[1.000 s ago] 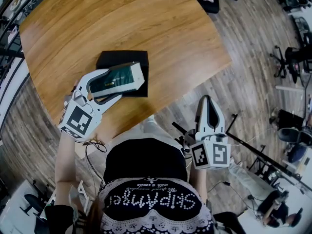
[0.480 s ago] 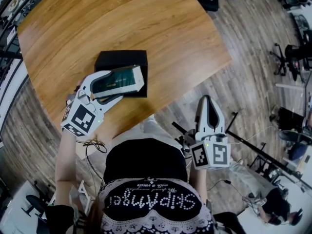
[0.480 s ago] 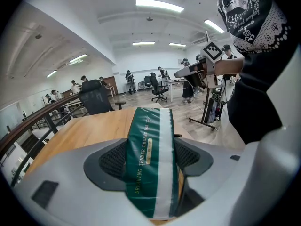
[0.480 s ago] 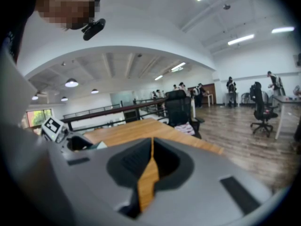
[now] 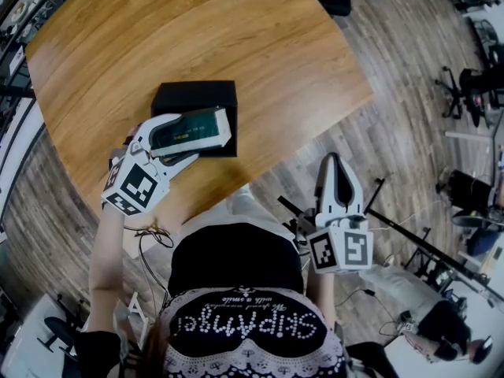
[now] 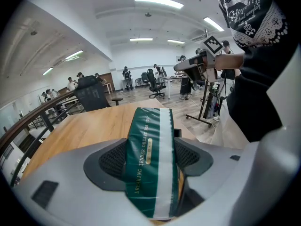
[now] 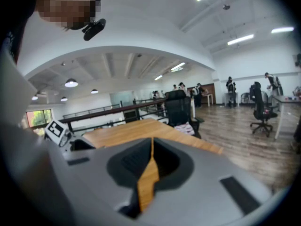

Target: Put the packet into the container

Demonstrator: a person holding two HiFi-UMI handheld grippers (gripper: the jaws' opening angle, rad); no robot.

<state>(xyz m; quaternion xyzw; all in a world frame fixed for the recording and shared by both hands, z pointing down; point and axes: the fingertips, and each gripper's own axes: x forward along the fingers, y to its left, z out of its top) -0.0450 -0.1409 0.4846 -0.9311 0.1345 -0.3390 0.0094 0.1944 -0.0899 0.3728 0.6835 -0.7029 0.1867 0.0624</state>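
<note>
Right gripper, jaws together on nothing, hangs well short of the container, the far arm here. Left gripper is clamped on the green packet, long axis along the jaws, over the container's near edge. The container's dark inside is unreadable.

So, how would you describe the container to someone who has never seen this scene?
Look at the large rounded wooden table; near its edge closest to the person sits a flat, square black container. It is the only black box on the table, and the left gripper holds a green and white packet just over it.
</note>
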